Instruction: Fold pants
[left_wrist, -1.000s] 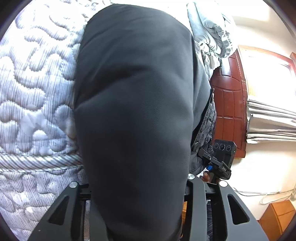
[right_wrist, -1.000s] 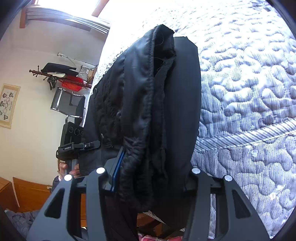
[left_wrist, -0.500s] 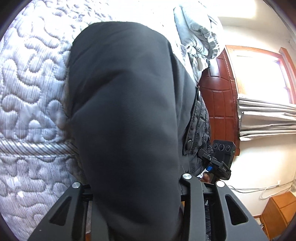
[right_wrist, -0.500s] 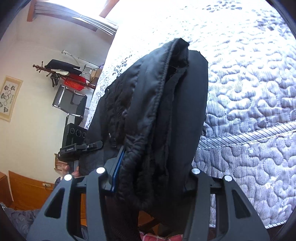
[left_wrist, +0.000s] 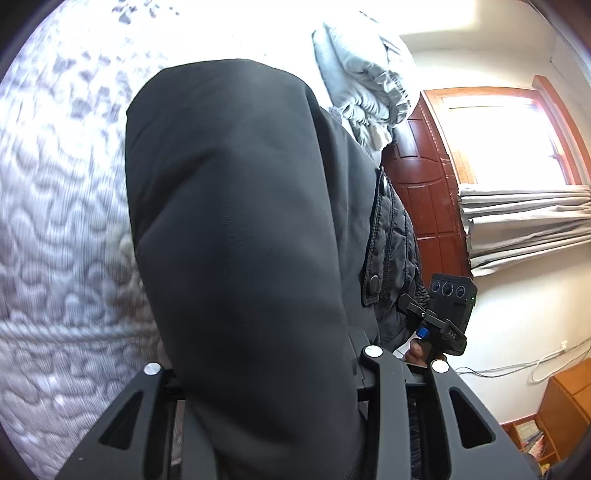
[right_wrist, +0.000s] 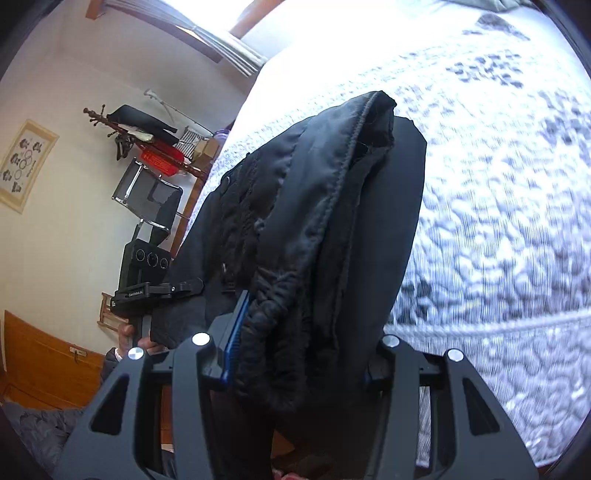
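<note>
Dark pants (left_wrist: 240, 258) fill mid-frame over the quilted bed (left_wrist: 62, 229), hiding both grippers' fingertips: left gripper (left_wrist: 266, 373) and right gripper (right_wrist: 299, 347) each pinch the cloth.

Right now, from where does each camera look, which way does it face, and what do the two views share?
Left wrist: sits on the left tool, looks along its fingers at the dark pants it clamps, over the quilted mattress; beyond, the right tool and the person's quilted jacket.
Right wrist: sits on the right tool, looks at the bunched pants it clamps, the mattress on the right; the left tool and a hand show.
Shared: pants, mattress, each other's tool.
</note>
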